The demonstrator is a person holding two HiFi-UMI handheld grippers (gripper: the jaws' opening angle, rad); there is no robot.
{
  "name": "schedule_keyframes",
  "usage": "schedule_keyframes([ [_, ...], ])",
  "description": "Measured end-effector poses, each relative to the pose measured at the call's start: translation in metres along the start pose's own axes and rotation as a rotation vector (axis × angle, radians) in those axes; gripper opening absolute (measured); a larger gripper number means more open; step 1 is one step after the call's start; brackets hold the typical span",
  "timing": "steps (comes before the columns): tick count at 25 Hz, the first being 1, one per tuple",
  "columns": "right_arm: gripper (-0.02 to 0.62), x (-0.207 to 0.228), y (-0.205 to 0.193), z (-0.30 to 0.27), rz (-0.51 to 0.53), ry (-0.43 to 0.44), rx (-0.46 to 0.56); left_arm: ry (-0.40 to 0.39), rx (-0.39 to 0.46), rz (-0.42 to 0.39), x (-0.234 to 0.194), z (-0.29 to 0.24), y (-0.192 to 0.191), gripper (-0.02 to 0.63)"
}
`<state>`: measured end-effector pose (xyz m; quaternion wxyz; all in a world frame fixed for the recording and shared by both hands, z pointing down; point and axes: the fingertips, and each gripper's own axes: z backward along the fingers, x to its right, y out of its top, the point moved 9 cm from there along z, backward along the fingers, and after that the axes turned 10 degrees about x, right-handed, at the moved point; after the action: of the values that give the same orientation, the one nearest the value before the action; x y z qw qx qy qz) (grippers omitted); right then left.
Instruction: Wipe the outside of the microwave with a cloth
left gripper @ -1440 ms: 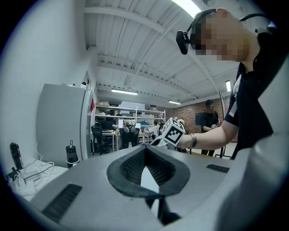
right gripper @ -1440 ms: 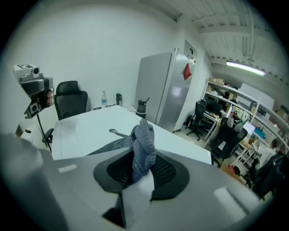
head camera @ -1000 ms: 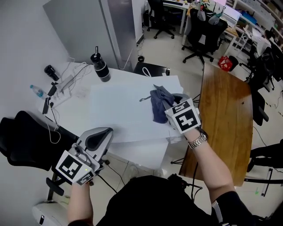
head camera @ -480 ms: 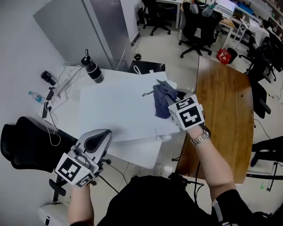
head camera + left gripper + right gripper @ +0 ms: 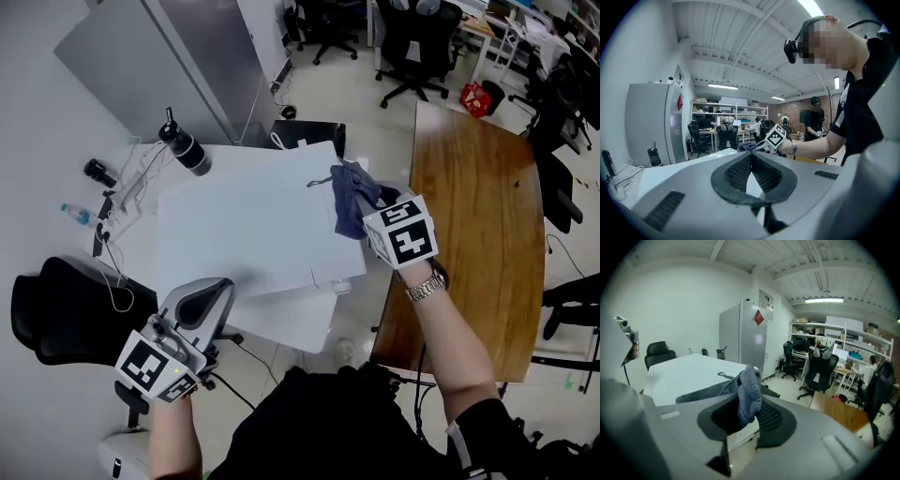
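Left gripper view: left gripper [image 5: 751, 158] jaws pressed together, nothing between them.

Right gripper view: right gripper [image 5: 749, 411] jaws part open, clamped on a bunched grey cloth [image 5: 749, 389]. One end of it trails onto the white microwave [image 5: 689, 371] top.

Head view: cloth sits at the microwave's right edge, near the far corner. Left gripper is low at near left, off the microwave. Bottle [image 5: 185, 150] and cables at far left. Wooden table [image 5: 478, 234] on the right.

Black flask [image 5: 185, 150] beside white cables [image 5: 141, 174], brown wooden table [image 5: 478, 234], black office chairs [image 5: 412, 42] beyond.
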<state>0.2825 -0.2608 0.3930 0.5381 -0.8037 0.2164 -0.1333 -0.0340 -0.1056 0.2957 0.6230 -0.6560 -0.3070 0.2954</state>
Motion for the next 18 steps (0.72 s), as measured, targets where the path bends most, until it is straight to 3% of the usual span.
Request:
schedule_keyframes([
  [11,0.095,0.01,-0.066,-0.017,-0.152,0.038,0.087,-0.01,-0.06,-0.004,0.018,-0.01,-0.004,0.005],
  [18,0.095,0.011,-0.106,-0.034,-0.197,0.047,0.047,-0.017,-0.089,-0.008,0.026,-0.017,-0.008,0.005],
])
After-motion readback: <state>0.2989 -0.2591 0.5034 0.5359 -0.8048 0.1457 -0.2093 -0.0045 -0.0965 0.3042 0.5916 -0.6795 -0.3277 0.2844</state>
